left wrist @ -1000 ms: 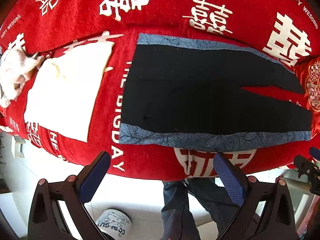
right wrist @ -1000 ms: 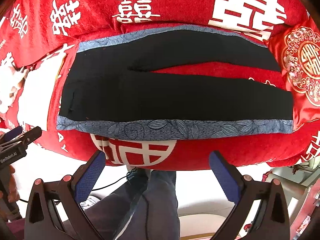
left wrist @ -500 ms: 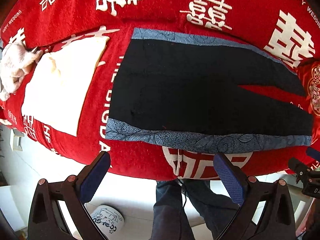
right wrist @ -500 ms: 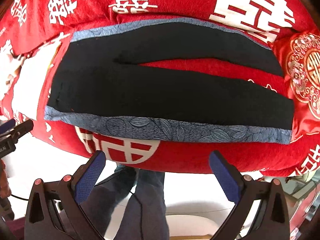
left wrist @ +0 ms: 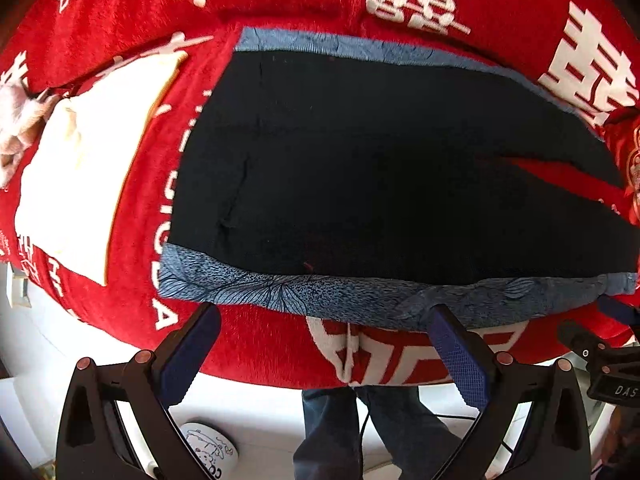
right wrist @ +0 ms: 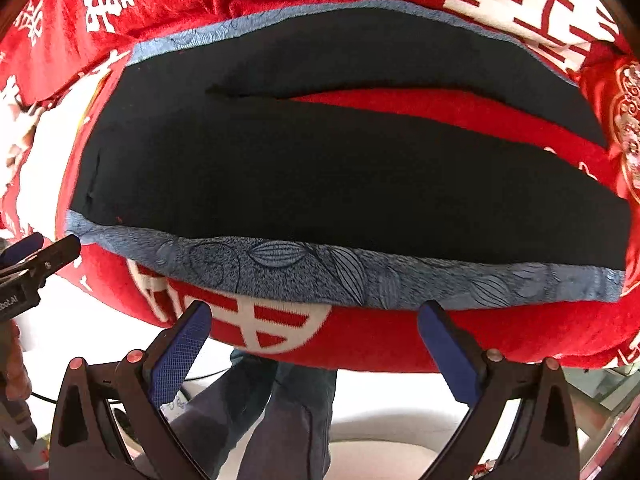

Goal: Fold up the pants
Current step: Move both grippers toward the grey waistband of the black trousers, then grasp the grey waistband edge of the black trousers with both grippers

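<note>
Hovering wide open and empty off the sofa's front edge, the left gripper (left wrist: 320, 350) and right gripper (right wrist: 314, 340) faced the flat black pants with blue patterned side stripes (right wrist: 320, 168), where a shallow pinch risked catching the red plush sofa cover (right wrist: 400, 340).

1. I see a red cover (left wrist: 280, 344) with white characters and the words "BIG DAY", draped over the work surface.
2. White cloth (left wrist: 88, 160) lies on it, left side.
3. Pale fluffy bundle (left wrist: 16, 120) at far left, touching the cloth.
4. Embroidered red cushion (right wrist: 624, 128) at right.
5. Below the edge: white floor, jeans-clad legs (right wrist: 280, 420).
</note>
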`<action>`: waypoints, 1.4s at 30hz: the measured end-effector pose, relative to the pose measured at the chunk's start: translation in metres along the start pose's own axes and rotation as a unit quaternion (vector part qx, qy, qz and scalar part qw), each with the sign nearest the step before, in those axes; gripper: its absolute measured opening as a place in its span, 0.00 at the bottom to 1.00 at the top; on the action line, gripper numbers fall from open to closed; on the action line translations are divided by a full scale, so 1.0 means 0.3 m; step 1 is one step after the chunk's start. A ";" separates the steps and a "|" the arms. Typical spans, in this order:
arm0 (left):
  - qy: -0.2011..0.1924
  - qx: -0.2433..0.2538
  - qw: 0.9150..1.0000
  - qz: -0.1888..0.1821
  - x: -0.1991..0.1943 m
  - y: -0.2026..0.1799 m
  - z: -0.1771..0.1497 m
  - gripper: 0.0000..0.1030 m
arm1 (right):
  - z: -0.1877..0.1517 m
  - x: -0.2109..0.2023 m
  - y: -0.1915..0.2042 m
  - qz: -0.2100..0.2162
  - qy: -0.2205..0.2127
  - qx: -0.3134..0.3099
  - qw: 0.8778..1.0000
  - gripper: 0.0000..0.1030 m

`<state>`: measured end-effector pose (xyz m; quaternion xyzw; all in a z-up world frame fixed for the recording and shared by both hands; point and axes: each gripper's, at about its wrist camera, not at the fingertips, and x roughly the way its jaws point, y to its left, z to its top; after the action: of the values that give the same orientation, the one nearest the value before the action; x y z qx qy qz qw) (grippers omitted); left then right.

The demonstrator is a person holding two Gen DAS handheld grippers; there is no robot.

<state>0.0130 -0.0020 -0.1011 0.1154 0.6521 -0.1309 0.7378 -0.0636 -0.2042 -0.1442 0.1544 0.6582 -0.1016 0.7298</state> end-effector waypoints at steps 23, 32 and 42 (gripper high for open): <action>0.000 0.010 1.000 -0.018 0.133 0.070 0.002 1.00 | 0.009 0.138 -0.009 0.041 0.005 0.047 0.998 0.99; -0.011 -0.008 0.999 -0.049 0.126 0.119 -0.005 1.00 | -0.017 0.126 -0.050 0.121 -0.007 0.079 0.990 0.90; 0.010 -0.056 0.991 -0.124 0.161 0.233 -0.070 0.75 | -0.085 0.195 0.032 0.291 0.009 0.111 0.950 0.61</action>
<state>0.0230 0.0688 -0.1516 -0.0065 0.6750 -0.1829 0.7148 -0.0774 -0.1829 -0.2035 0.4202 0.5757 0.0440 0.7000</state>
